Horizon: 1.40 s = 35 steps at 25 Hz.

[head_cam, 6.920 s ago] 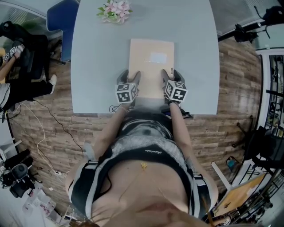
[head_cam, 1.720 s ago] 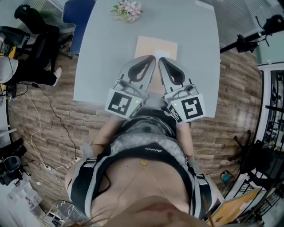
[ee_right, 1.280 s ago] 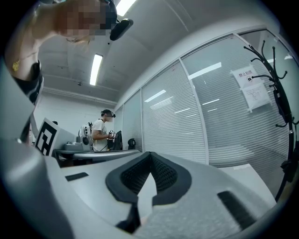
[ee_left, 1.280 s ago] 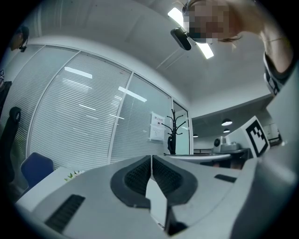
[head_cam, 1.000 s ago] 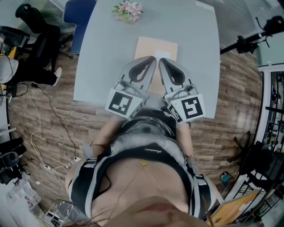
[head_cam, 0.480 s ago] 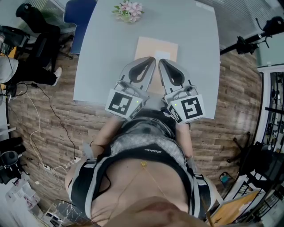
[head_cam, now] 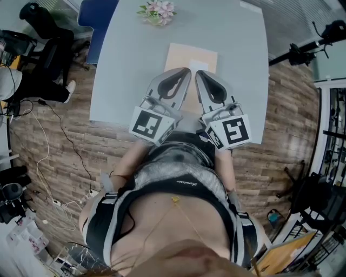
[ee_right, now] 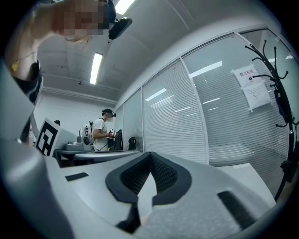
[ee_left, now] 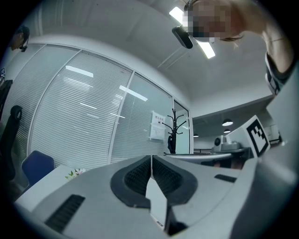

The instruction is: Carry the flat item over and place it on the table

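The flat item [head_cam: 192, 56], a tan envelope-like sheet with a white label, lies on the pale grey table [head_cam: 124, 65] past both grippers. My left gripper [head_cam: 187, 70] and right gripper [head_cam: 197, 72] hover side by side above its near part, raised close to the head camera and pointing level. They hide the item's near half. In the left gripper view the left gripper [ee_left: 151, 157] has its jaws pressed together at the tip, with nothing between them. The right gripper [ee_right: 150, 153] looks the same in its own view.
A small bunch of pink flowers [head_cam: 157, 10] sits at the table's far edge. A blue chair [head_cam: 96, 15] stands at the far left corner. A seated person and a black chair [head_cam: 38, 59] are at the left. A black tripod [head_cam: 303, 50] stands right of the table.
Nothing has moved over the last second or so. Several seconds ago both grippers were low at the item's near edge; now they are raised well above it.
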Each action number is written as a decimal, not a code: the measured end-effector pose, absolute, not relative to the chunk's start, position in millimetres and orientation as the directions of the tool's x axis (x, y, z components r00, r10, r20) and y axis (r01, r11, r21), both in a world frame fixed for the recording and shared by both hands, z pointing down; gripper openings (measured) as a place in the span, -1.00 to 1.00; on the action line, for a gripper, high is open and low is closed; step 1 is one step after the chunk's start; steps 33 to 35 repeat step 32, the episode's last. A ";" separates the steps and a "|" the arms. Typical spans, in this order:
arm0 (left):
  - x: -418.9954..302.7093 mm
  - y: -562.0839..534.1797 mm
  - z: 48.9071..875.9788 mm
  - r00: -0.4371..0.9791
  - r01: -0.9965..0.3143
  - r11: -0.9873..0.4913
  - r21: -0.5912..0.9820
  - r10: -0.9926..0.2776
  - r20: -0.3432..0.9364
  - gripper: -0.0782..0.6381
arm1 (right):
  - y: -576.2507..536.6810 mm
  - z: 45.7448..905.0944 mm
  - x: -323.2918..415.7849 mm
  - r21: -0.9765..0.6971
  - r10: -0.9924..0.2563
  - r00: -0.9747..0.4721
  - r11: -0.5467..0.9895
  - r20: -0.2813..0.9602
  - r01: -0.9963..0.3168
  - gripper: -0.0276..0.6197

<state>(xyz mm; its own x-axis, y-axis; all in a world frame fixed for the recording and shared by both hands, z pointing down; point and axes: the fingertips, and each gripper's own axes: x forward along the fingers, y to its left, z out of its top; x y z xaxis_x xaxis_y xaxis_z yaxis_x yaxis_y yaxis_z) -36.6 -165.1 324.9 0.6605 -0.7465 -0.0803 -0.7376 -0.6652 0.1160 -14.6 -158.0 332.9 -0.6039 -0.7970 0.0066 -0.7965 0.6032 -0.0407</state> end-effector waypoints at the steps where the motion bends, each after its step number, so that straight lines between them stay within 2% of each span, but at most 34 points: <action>1: -36.8 -164.9 324.7 0.660 -0.738 -0.664 0.115 -0.747 -0.082 -0.74 | -157.9 332.8 -14.4 -0.040 -0.797 -0.603 0.603 0.006 -0.797 -0.90; 35: -38.4 -169.2 327.5 0.654 -0.745 -0.656 0.116 -0.754 -0.065 -0.74 | -160.5 333.9 -15.9 -0.021 -0.796 -0.604 0.604 0.033 -0.797 -0.91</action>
